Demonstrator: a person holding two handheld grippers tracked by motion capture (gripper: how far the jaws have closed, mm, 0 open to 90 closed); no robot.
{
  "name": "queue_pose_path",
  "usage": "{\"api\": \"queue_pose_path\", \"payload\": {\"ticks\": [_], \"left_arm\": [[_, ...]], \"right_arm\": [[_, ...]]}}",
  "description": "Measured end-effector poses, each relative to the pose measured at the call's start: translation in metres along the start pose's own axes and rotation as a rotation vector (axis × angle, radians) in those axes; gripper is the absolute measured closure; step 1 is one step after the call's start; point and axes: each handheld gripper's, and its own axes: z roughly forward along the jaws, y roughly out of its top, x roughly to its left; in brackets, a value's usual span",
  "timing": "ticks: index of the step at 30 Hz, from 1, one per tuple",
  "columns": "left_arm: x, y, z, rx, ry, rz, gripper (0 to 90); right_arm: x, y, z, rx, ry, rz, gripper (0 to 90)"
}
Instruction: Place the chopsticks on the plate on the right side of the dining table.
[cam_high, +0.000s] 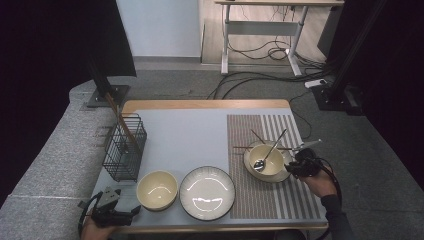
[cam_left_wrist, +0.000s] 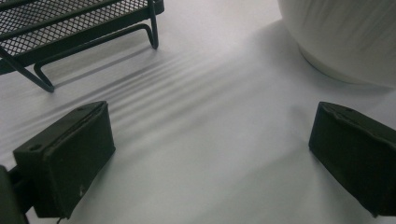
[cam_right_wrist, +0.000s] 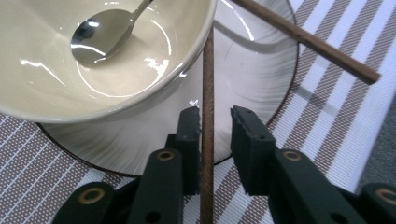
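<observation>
A cream bowl (cam_high: 270, 167) (cam_right_wrist: 140, 60) with a metal spoon (cam_high: 267, 152) (cam_right_wrist: 95, 39) in it stands on a glass plate (cam_high: 282, 176) (cam_right_wrist: 252, 65) on the striped placemat (cam_high: 255, 200). Two brown chopsticks lie across the plate's rim. One chopstick (cam_right_wrist: 208, 70) runs between the jaws of my right gripper (cam_high: 295, 167) (cam_right_wrist: 215, 116). It rests against one pad, with a gap to the other, so the gripper is open. The other chopstick (cam_right_wrist: 308, 39) lies slanted farther off. My left gripper (cam_high: 122, 202) (cam_left_wrist: 210, 121) is open wide over the bare mat, with nothing between its jaws.
An empty cream bowl (cam_high: 157, 189) (cam_left_wrist: 345, 37) stands just ahead of the left gripper. A dark-rimmed plate (cam_high: 207, 192) is beside it. A black wire rack (cam_high: 124, 150) (cam_left_wrist: 70, 28) holding wooden sticks stands at the left. The table's right edge is close to the right hand.
</observation>
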Motion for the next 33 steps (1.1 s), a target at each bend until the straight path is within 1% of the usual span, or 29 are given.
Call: {"api": "queue_pose_path", "payload": {"ticks": [1,2,3,7,10,14,18,20,21,28,29,33], "left_arm": [[0.0,0.0,0.0,0.0,0.0,0.0,0.0],[0.0,0.0,0.0,0.0,0.0,0.0,0.0],[0.0,0.0,0.0,0.0,0.0,0.0,0.0],[0.0,0.0,0.0,0.0,0.0,0.0,0.0],[0.0,0.0,0.0,0.0,0.0,0.0,0.0],[0.0,0.0,0.0,0.0,0.0,0.0,0.0],[0.0,0.0,0.0,0.0,0.0,0.0,0.0],[0.0,0.0,0.0,0.0,0.0,0.0,0.0],[0.0,0.0,0.0,0.0,0.0,0.0,0.0],[0.0,0.0,0.0,0.0,0.0,0.0,0.0],[0.0,0.0,0.0,0.0,0.0,0.0,0.0],[0.0,0.0,0.0,0.0,0.001,0.0,0.0]], "right_arm": [[0.0,0.0,-0.001,-0.002,-0.003,-0.001,68.0],[0.0,0.0,-0.001,-0.002,-0.003,-0.001,68.0],[0.0,-0.001,-0.006,-0.012,-0.01,0.004,60.4],[-0.001,-0.004,-0.013,-0.025,-0.022,0.024,46.8],[-0.002,-0.008,-0.016,-0.032,-0.038,0.036,38.9],[-0.002,-0.016,-0.022,-0.035,-0.063,0.059,33.1],[-0.003,-0.025,-0.027,-0.042,-0.08,0.087,32.5],[-0.003,-0.027,-0.028,-0.042,-0.081,0.09,32.6],[-0.003,-0.031,-0.03,-0.046,-0.085,0.092,32.9],[-0.001,-0.039,-0.032,-0.039,-0.095,0.082,36.2],[0.0,-0.04,-0.031,-0.033,-0.101,0.079,37.2],[0.002,-0.043,-0.026,-0.018,-0.1,0.072,38.4]]}}
